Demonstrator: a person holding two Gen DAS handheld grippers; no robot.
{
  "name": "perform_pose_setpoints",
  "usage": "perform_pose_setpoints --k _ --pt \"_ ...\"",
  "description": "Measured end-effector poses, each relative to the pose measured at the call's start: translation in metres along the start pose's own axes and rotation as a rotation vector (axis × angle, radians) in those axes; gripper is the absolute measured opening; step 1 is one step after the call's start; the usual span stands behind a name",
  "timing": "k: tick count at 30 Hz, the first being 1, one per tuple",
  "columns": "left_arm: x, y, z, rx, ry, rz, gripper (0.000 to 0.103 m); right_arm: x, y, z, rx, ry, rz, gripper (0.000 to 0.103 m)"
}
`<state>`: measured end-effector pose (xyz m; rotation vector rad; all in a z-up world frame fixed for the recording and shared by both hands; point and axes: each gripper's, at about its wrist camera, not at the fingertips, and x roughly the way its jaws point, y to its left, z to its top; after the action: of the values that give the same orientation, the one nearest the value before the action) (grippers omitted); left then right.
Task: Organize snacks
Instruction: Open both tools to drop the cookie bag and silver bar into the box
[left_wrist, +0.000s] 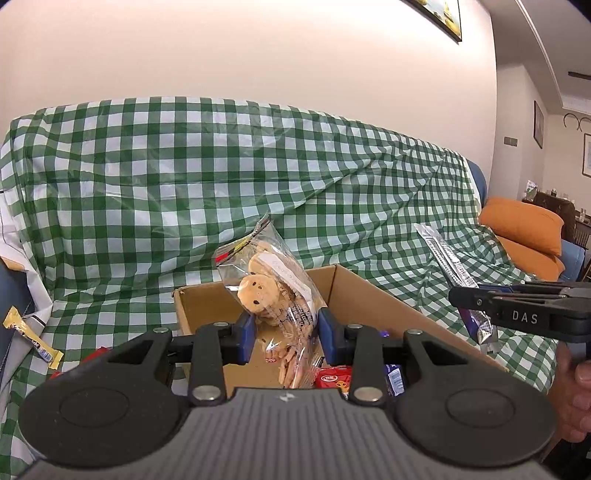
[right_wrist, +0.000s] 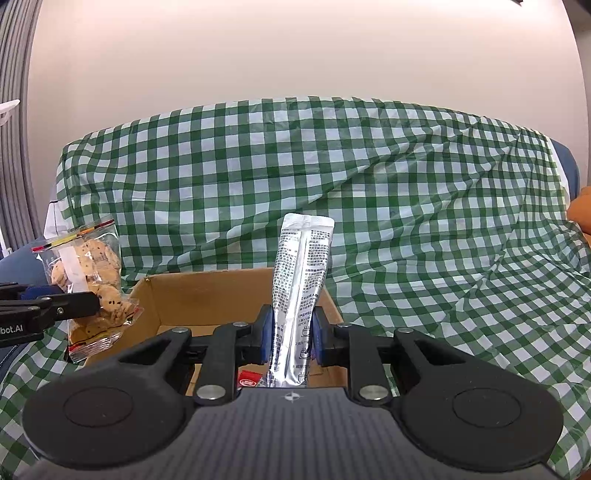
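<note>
A clear bag of biscuits (left_wrist: 275, 284) stands upright between the blue pads of my left gripper (left_wrist: 286, 334), which is shut on it above the open cardboard box (left_wrist: 373, 295). The same bag (right_wrist: 90, 273) shows at the left edge of the right wrist view, over the box's left corner. My right gripper (right_wrist: 291, 338) is shut on a silver stick sachet (right_wrist: 301, 280), held upright over the box (right_wrist: 207, 295). From the left wrist view that sachet (left_wrist: 445, 254) sticks up from the right gripper (left_wrist: 480, 299) at the box's right side. Red and blue packets (left_wrist: 334, 380) lie inside the box.
A green-and-white checked cloth (left_wrist: 207, 177) covers the sofa that carries the box. A yellow wrapped bar (left_wrist: 31, 338) lies on the cloth at the left. Orange cushions (left_wrist: 524, 229) sit at the sofa's right end. A person's hand (left_wrist: 576, 391) holds the right gripper.
</note>
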<state>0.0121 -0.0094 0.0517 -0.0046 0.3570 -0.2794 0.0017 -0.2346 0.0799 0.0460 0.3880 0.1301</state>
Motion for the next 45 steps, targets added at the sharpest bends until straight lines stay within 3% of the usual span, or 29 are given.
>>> perform_pose_setpoints --k 40,42,43,45 --pt "0.007 -0.009 0.003 -0.019 -0.015 -0.033 0.040 0.000 0.009 -0.004 -0.083 0.009 0.038 0.024" --pt "0.010 -0.009 0.002 -0.029 0.002 -0.040 0.045 0.000 0.010 -0.004 -0.082 0.013 0.038 0.026" --pt "0.012 -0.009 0.002 -0.036 0.019 -0.050 0.055 0.001 0.010 -0.005 -0.082 0.018 0.035 0.028" --pt "0.012 -0.011 0.001 -0.027 0.015 -0.040 0.056 0.002 0.010 -0.006 -0.086 0.024 0.022 0.039"
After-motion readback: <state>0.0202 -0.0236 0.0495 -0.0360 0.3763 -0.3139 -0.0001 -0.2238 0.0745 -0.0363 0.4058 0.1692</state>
